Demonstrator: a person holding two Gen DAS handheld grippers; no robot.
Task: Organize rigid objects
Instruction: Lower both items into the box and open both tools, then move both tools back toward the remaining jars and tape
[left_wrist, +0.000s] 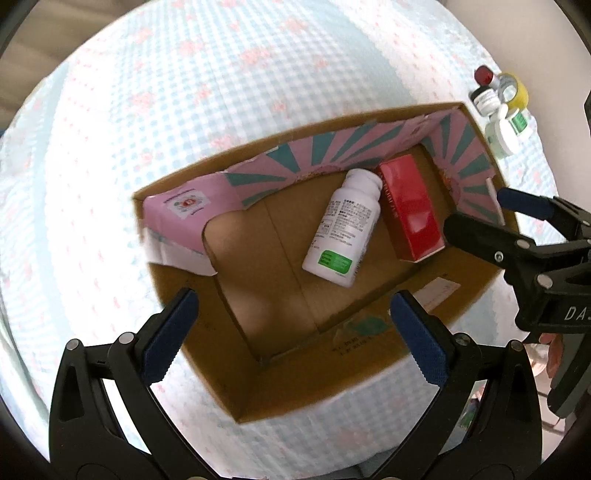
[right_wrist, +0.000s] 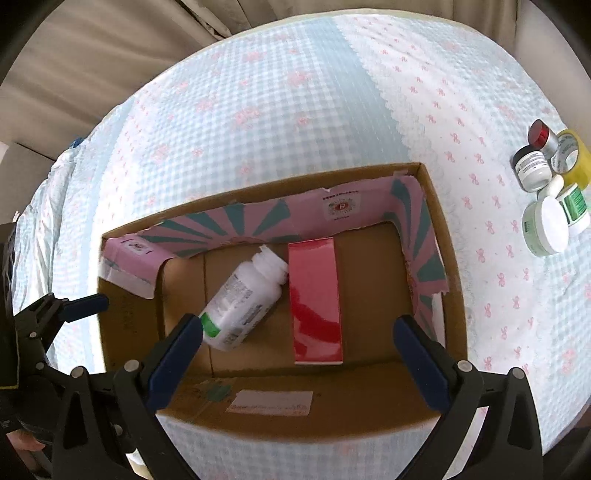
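- My left gripper (left_wrist: 291, 325) and right gripper (right_wrist: 297, 354) hover with fingers apart, holding nothing.
- The white plastic pill bottle (right_wrist: 245, 301) and red rectangular carton (right_wrist: 316, 301) lie touching inside the open cardboard box (right_wrist: 448, 236).
- Small jars (right_wrist: 548, 199) cluster near the bed's (right_wrist: 258, 92) right edge.

White bottle (right_wrist: 245, 301) label print unreadable; far jars' (right_wrist: 550, 192) labels unreadable.

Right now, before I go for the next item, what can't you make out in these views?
- Jar cluster: small at the right wrist view's edge; jars overlap, so the count is uncertain.
- White bottle: label print too small; its base sits behind a right tongs finger.
- Red box: one end hidden behind the right tongs in the left wrist view.
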